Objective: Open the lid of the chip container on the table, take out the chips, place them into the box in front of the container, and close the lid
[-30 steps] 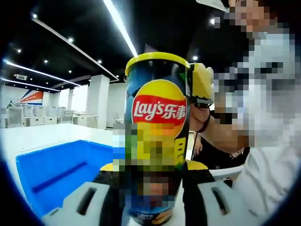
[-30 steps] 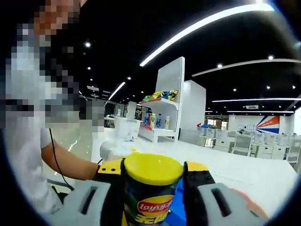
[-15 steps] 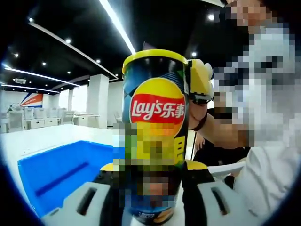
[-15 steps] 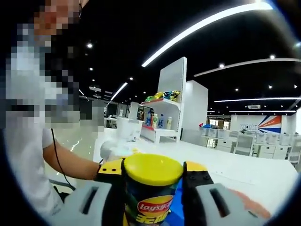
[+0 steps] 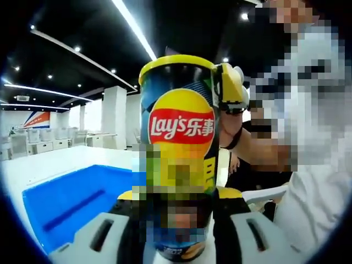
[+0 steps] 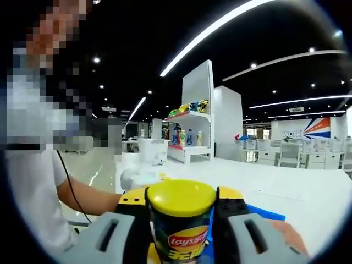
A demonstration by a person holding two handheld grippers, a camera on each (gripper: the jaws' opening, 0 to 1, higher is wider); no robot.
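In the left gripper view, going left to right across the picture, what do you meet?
Blue box → chip container → right gripper at the container's lid → person's forearm.

Each gripper has pale grey moulded jaw housings with dark slotted openings, black inner faces and yellow caps near the tips: the left gripper [image 5: 179, 201] at 6 o'clock in the left gripper view, the right gripper [image 6: 181, 201] likewise in its own view. The person wears a white short-sleeved shirt [image 6: 33, 198]; a thin black cable [image 6: 67, 184] hangs at 8 o'clock.
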